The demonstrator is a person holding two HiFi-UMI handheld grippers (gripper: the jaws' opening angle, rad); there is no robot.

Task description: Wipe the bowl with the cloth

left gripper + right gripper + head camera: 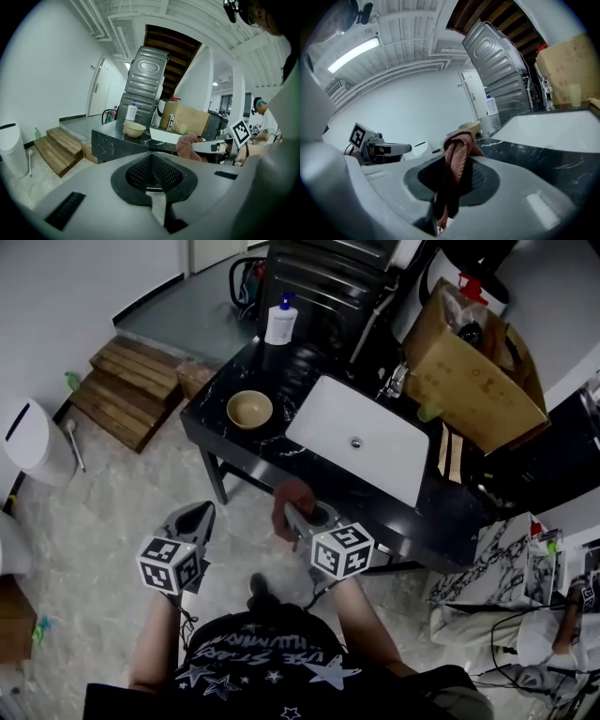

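A tan bowl (249,410) (134,129) (469,126) stands empty on the near left part of the black marble counter (234,442). My right gripper (298,515) (446,190) is shut on a reddish-brown cloth (289,501) (457,152), held in the air just before the counter's front edge, short of the bowl. The cloth (189,145) bunches out past the jaws. My left gripper (202,514) (153,187) hangs over the floor left of the right one, shut with nothing in it.
A white sink (356,437) is set in the counter right of the bowl. A soap bottle (280,322) stands behind it and a cardboard box (473,376) at the right. Wooden steps (127,381) and a white bin (33,442) lie to the left.
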